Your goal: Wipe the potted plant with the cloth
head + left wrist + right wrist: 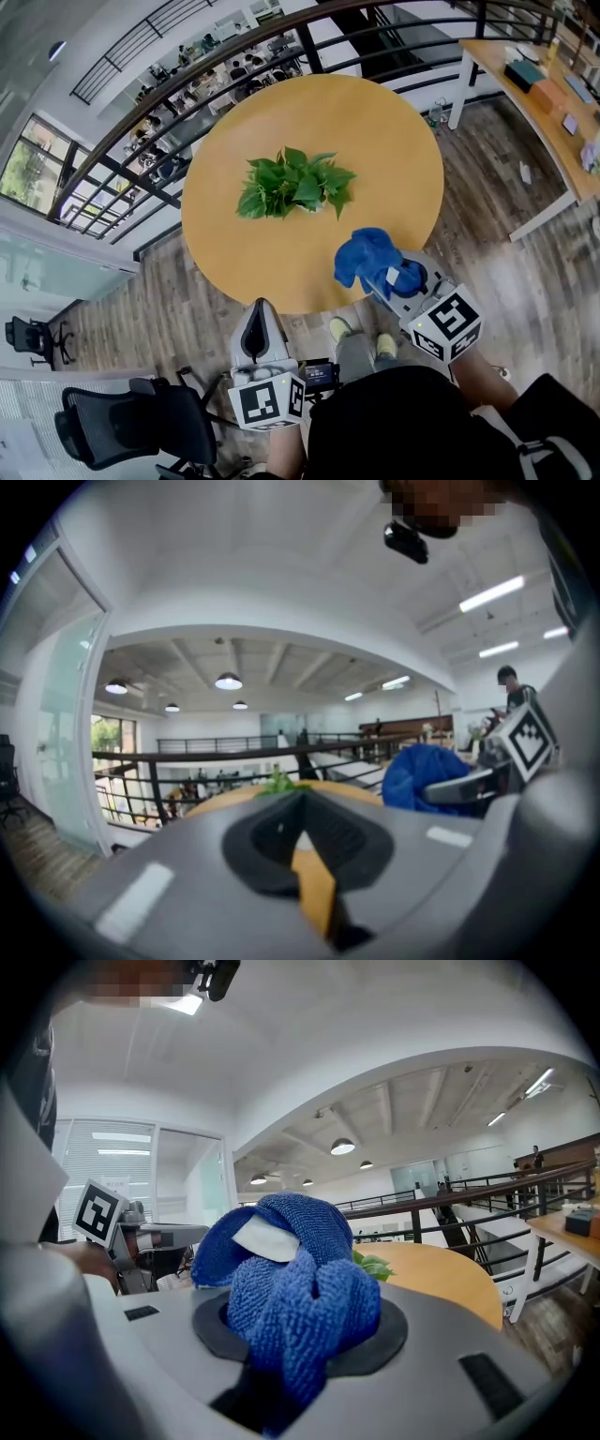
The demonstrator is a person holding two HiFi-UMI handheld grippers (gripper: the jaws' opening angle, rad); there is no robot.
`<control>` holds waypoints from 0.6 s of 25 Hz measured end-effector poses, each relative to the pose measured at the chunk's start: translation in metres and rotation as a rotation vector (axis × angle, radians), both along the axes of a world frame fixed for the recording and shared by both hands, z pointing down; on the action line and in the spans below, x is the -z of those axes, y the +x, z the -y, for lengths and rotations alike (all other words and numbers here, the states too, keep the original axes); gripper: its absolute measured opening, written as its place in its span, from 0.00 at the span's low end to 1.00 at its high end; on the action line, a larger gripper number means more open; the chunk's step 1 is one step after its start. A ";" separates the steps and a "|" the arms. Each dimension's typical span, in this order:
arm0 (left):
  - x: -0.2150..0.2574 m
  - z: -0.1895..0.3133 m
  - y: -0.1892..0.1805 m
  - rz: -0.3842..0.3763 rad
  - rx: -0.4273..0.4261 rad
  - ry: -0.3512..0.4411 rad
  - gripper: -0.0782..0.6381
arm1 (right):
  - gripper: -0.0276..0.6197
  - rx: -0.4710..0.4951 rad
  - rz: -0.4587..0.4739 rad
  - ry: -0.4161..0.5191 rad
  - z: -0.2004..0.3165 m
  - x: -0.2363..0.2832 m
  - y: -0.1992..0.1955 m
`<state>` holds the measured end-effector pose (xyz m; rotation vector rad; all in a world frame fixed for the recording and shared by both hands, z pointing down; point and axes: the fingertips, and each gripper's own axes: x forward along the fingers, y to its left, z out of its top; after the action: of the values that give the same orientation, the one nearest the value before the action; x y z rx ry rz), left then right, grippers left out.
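Note:
A leafy green potted plant (292, 183) stands near the middle of a round wooden table (375, 141). My right gripper (386, 277) is over the table's near right edge, shut on a bunched blue cloth (368, 255) with a white tag. In the right gripper view the cloth (291, 1283) fills the jaws and a few of the plant's leaves (373, 1265) show just behind it. My left gripper (260, 307) is shut with nothing in it, just short of the table's near edge. From the left gripper view the plant (278, 783) lies straight ahead and the cloth (422, 775) to the right.
A black railing (122, 178) curves round the far side of the table. A long wooden desk (539, 98) with items stands at the right. An office chair (131, 422) is close at my left. My shoes (361, 333) show under the table edge.

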<state>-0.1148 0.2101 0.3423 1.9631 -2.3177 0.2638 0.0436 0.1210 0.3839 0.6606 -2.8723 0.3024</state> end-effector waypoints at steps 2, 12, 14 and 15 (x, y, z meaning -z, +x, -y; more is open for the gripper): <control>-0.002 0.005 -0.004 0.002 -0.003 -0.004 0.11 | 0.29 0.005 0.004 -0.004 0.003 -0.002 -0.006; -0.001 0.055 -0.053 -0.012 -0.024 0.011 0.11 | 0.29 -0.007 -0.013 0.006 0.044 0.003 -0.051; 0.001 0.069 -0.064 -0.014 -0.033 0.017 0.11 | 0.29 -0.015 -0.015 0.012 0.057 0.006 -0.061; 0.002 0.076 -0.068 -0.013 -0.038 0.019 0.11 | 0.29 -0.018 -0.015 0.015 0.062 0.007 -0.066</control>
<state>-0.1832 0.1344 0.3403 2.0135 -2.2851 0.2313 -0.0220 0.0590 0.3773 0.6885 -2.8586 0.2780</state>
